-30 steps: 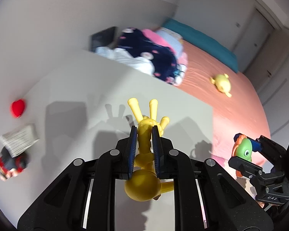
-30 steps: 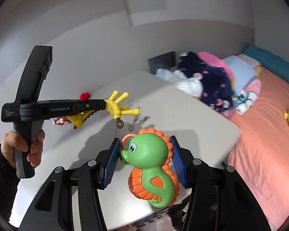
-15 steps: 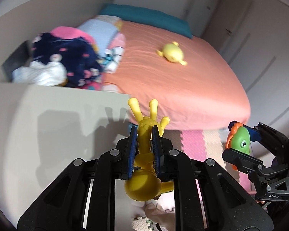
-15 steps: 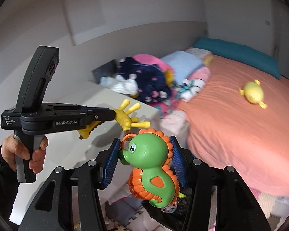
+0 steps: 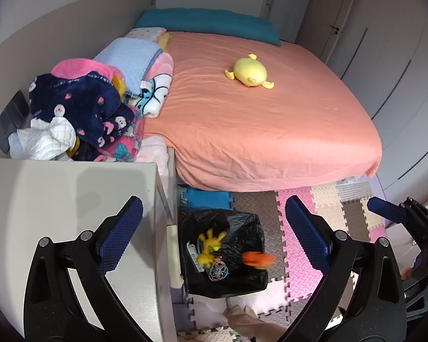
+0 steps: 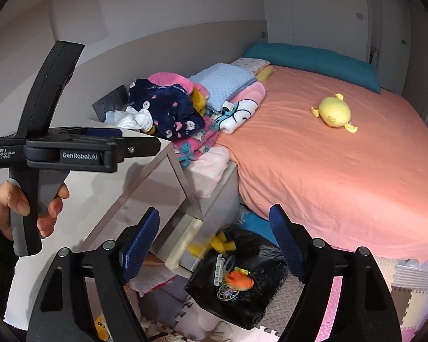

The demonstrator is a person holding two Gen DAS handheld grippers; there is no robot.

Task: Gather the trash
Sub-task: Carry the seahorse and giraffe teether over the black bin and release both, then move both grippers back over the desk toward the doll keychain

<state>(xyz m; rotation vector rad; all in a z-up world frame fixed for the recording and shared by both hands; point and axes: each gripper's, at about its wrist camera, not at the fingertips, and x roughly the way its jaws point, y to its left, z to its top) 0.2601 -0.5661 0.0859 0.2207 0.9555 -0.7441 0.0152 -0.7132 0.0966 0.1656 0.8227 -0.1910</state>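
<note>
A black trash bag stands open on the floor beside the white cabinet. The yellow hand-shaped toy lies inside it, and the orange-and-green seahorse toy is a blur dropping in. My left gripper hangs above the bag, its jaws opening wide with nothing between them. In the right wrist view, my right gripper is also over the bag, jaws opening and empty. There the seahorse sits in the bag and the yellow toy blurs at its rim.
A bed with a salmon sheet carries a yellow plush and a heap of clothes and blankets. Coloured foam mats cover the floor. A hand holds the left gripper's handle. A foot shows near the bag.
Both grippers swung from over the cabinet top to above the bag. Both jaws opened, and the yellow toy and the seahorse fell out into the bag.
</note>
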